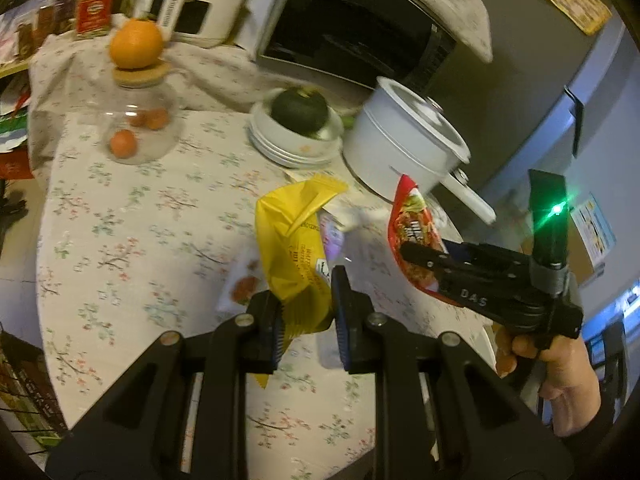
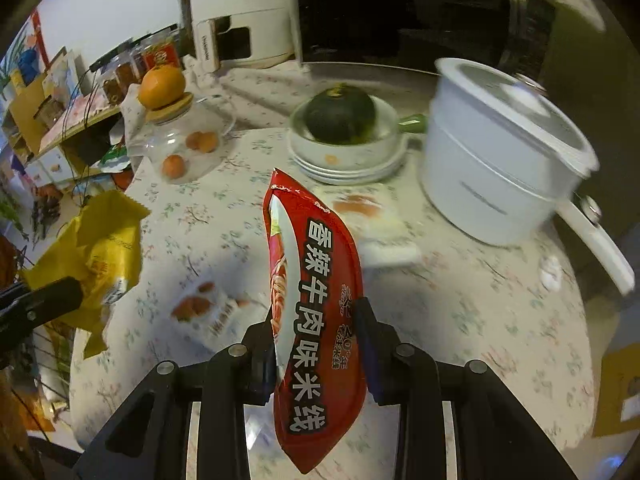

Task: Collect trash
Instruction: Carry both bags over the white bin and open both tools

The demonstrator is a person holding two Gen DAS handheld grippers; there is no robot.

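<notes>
My left gripper point(image 1: 306, 314) is shut on a crumpled yellow snack bag point(image 1: 298, 240) and holds it above the flowered table. The same bag shows at the left in the right wrist view point(image 2: 100, 256). My right gripper point(image 2: 318, 340) is shut on a red noodle wrapper point(image 2: 316, 312) with white Chinese lettering, held upright above the table. That wrapper and the right gripper point(image 1: 416, 254) show at the right in the left wrist view. A small clear packet with an orange print point(image 2: 200, 308) lies on the table between the grippers, and another pale packet point(image 2: 368, 216) lies behind the red wrapper.
A white pot with lid and handle point(image 2: 500, 152) stands at the right. A dark green squash sits in a bowl on stacked plates point(image 2: 344, 136). A glass jar point(image 2: 180, 148) with an orange on its cork lid stands at the left. A microwave and white appliance are behind.
</notes>
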